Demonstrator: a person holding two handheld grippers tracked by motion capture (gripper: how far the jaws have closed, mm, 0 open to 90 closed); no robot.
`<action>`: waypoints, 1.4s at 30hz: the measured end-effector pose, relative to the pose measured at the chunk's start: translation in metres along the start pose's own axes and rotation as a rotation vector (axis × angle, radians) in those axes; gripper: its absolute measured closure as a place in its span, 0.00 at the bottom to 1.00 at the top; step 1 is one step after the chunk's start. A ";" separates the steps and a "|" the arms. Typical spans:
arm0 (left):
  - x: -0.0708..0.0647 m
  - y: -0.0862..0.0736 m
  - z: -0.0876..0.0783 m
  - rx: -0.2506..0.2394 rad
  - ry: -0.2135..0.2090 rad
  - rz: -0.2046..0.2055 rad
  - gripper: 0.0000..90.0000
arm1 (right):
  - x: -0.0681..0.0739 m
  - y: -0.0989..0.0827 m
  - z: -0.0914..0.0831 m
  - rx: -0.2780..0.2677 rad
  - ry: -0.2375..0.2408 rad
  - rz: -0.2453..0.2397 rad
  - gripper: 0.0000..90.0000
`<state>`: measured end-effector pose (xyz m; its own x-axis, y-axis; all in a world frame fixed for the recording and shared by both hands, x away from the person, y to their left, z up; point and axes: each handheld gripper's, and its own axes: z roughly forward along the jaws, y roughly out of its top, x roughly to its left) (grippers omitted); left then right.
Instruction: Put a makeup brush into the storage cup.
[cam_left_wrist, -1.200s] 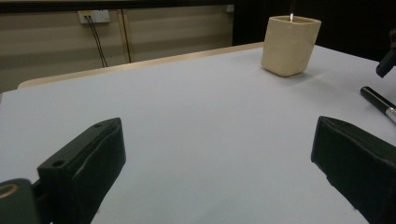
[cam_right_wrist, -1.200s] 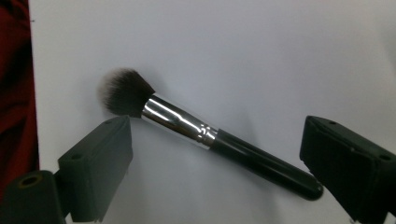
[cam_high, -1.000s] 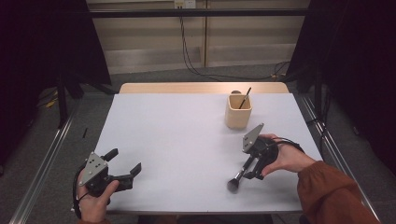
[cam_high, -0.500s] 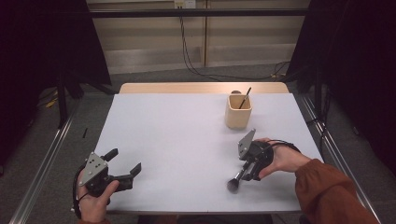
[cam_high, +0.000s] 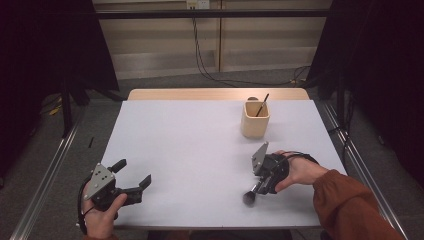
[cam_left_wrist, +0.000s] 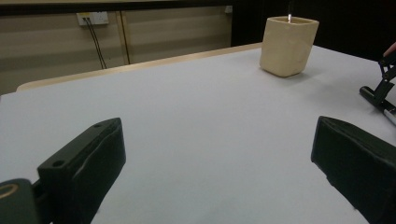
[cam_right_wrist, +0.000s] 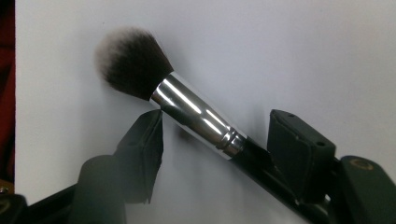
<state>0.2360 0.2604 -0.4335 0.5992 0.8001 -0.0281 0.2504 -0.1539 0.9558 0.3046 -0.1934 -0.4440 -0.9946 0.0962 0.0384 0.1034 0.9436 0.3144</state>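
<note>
A makeup brush (cam_high: 249, 197) with a dark bristle head, shiny ferrule and black handle lies near the front right of the white table (cam_high: 190, 145). My right gripper (cam_high: 262, 188) points down over it. The brush (cam_right_wrist: 187, 109) lies slantwise between the jaws, which have just been closing on it. The right gripper (cam_right_wrist: 217, 125) is still open, and one jaw is blurred beside the ferrule. My left gripper (cam_high: 132, 172) rests open at the front left, with only bare table between its jaws in the left gripper view (cam_left_wrist: 217, 135).
A beige cup (cam_high: 255, 120) stands at the back right with a thin dark brush (cam_high: 262, 105) leaning in it. It also appears ahead in the left gripper view (cam_left_wrist: 288, 45). A bare wooden strip (cam_high: 215, 94) runs along the far edge.
The right gripper has shifted slightly toward the near edge and settled lower over the brush. The left gripper has stayed where it was.
</note>
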 end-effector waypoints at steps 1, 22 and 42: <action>0.000 0.000 0.000 0.000 -0.003 -0.001 0.03 | 0.000 0.000 0.001 0.001 0.005 -0.004 0.46; 0.000 0.000 0.000 0.000 -0.005 -0.001 0.03 | 0.000 0.004 0.006 0.056 0.028 -0.018 0.80; 0.001 -0.001 -0.001 -0.002 -0.004 0.000 0.03 | -0.003 0.004 0.004 0.050 0.032 0.083 0.80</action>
<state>0.2362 0.2619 -0.4339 0.6022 0.7978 -0.0297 0.2494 -0.1526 0.9563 0.3084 -0.1890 -0.4472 -0.9819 0.1653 0.0929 0.1842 0.9476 0.2610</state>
